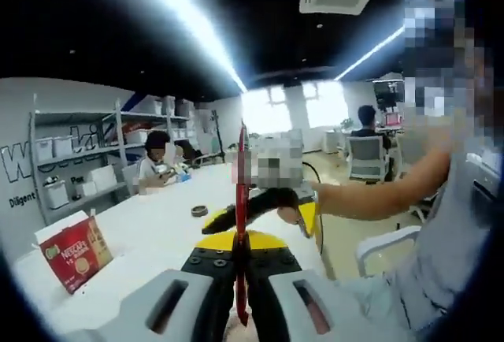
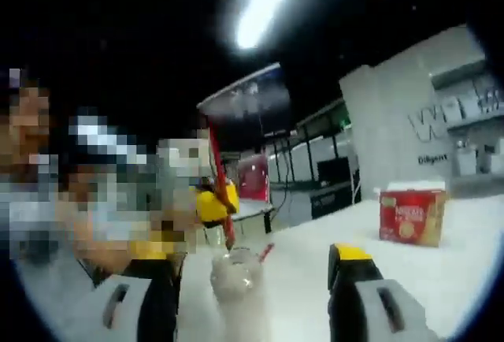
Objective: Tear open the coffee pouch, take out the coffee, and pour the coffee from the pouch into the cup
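Closed together at the bottom of the left gripper view, left gripper (image 1: 241,295) with both jaws pinching the lower end of a thin red coffee pouch (image 1: 242,224), seen edge-on and standing upright between them. Beyond it, right gripper (image 1: 260,204), black and yellow, reaching in from the right on a person's bare arm (image 1: 370,196) and touching the pouch partway up; cannot tell whether its jaws press on it. Underneath, a long white table (image 1: 150,224). On the table to the left, a red coffee box (image 1: 76,253) with its white flap raised. Farther along the table, a small dark round object (image 1: 199,210). Against the left wall, shelving (image 1: 79,161) with white bins.

In the right gripper view, own 2 jaws well apart at the bottom, nothing between their tips. Between and just past them, a clear cup (image 2: 236,275) upright on the white table. Above the cup, the red pouch hanging, its lower end close over the rim. At right on the table, the red box.
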Demonstrator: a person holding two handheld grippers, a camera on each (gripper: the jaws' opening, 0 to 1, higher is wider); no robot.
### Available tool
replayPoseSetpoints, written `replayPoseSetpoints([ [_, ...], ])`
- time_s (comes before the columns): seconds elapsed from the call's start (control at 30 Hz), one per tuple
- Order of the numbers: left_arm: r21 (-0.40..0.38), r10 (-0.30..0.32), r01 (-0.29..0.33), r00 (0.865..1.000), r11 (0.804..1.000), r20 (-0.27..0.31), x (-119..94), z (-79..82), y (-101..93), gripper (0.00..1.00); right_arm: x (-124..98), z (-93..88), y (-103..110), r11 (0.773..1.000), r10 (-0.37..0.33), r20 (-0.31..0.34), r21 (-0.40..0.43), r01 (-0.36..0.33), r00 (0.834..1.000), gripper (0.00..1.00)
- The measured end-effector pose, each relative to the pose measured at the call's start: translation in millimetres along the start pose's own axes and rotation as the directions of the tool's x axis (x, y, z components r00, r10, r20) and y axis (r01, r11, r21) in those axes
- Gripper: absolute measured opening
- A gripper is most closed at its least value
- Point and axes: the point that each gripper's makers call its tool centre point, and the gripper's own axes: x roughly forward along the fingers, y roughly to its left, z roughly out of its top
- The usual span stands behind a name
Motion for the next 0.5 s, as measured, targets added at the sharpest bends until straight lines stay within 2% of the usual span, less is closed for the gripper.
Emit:
replayPoseSetpoints([
  [0.03,-0.021,-0.037,0.036,0.999,0.999,-0.007,-1,1.1,0.0,0.06,1,8.7,2,1.0,0.005,0.026,-0.027,-0.005,1.0,0.63],
  [0.1,-0.041,-0.112,0.111,0.993,0.993,-0.035,-3,-2.5,-6.1,0.06,6,20.7,2,0.996,-0.016,0.035,-0.087,0.019,0.999,0.56],
  [0.13,-0.043,-0.163,0.161,0.984,0.986,-0.064,-4,-7.3,-10.8,0.06,9,27.3,4,0.994,-0.011,0.048,-0.106,0.016,0.999,0.52],
  [0.17,-0.037,-0.194,0.191,0.978,0.981,-0.071,-5,-8.8,-13.7,0.06,14,34.9,10,0.995,0.021,0.062,-0.097,-0.015,0.998,0.5],
  [0.2,-0.069,-0.262,0.257,0.962,0.964,-0.078,-8,-12.9,-23.2,0.06,18,42.2,15,0.995,0.055,0.088,-0.092,-0.047,0.995,0.47],
  [0.23,-0.103,-0.283,0.273,0.954,0.956,-0.101,-9,-17.8,-24.5,0.06,20,45.0,17,0.994,0.073,0.095,-0.089,-0.064,0.993,0.44],
  [0.3,-0.132,-0.271,0.255,0.954,0.958,-0.128,-8,-25.1,-16.8,0.06,24,46.1,24,0.991,0.115,0.079,-0.082,-0.109,0.99,0.34],
  [0.37,-0.153,-0.287,0.262,0.942,0.953,-0.173,-10,-35.1,-15.8,0.06,28,41.2,28,0.986,0.144,0.037,-0.087,-0.141,0.989,0.27],
  [0.43,-0.186,-0.313,0.278,0.928,0.943,-0.2,-12,-41.9,-17.1,0.06,30,38.4,33,0.983,0.164,0.021,-0.09,-0.162,0.986,0.24],
  [0.5,-0.18,-0.316,0.282,0.927,0.942,-0.202,-11,-42.5,-19.1,0.06,32,36.2,30,0.984,0.162,0.015,-0.075,-0.16,0.987,0.21],
])
